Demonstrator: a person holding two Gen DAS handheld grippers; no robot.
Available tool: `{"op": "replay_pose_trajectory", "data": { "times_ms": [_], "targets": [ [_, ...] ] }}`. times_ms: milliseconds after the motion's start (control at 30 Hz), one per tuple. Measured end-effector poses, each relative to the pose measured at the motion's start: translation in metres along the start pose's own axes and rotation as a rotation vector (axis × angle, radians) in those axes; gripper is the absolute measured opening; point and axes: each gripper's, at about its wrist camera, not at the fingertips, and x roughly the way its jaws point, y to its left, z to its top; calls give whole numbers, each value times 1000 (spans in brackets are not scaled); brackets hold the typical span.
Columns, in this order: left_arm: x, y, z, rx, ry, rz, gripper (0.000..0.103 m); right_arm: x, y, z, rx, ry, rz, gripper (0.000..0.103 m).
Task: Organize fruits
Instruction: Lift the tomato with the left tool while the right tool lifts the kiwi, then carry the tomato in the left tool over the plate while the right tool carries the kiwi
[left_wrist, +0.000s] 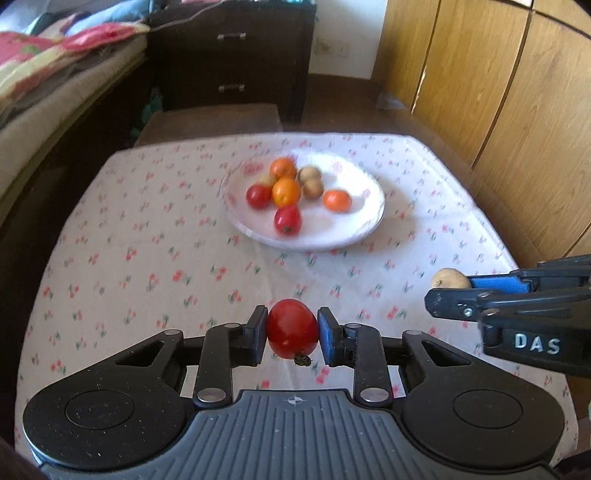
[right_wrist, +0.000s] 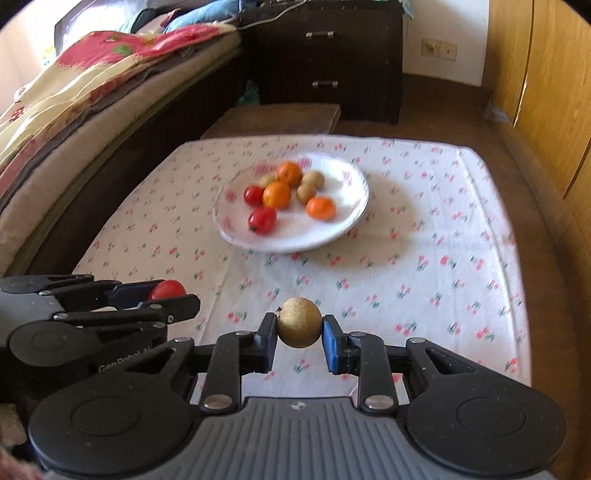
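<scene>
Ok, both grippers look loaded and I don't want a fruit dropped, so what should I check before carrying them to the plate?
1. Left gripper shut on the tomato: ok.
2. Right gripper shut on the brown fruit: ok.
3. Both fruits lifted off the tablecloth: cannot tell.
4. Free space on the plate: ok, near and right side bare.
5. Path to the plate clear: ok.

A table (right_wrist: 461, 206) under a white cloth with small red cherry prints fills the near ground. On the left runs a bed (right_wrist: 74, 122) piled with patterned quilts. At the far side a dark chest of drawers (right_wrist: 325, 55) stands against a white wall (right_wrist: 443, 29). Wooden wardrobe panels (left_wrist: 480, 74) line the right, over brown floor (right_wrist: 443, 107).
</scene>
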Motion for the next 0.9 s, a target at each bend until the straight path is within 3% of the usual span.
{"op": "replay_pose_trajectory", "data": {
  "times_ms": [900],
  "targets": [
    [51, 4, 75, 42, -82, 53, 37, 55, -10, 76, 2, -49, -49, 28]
  ]
}}
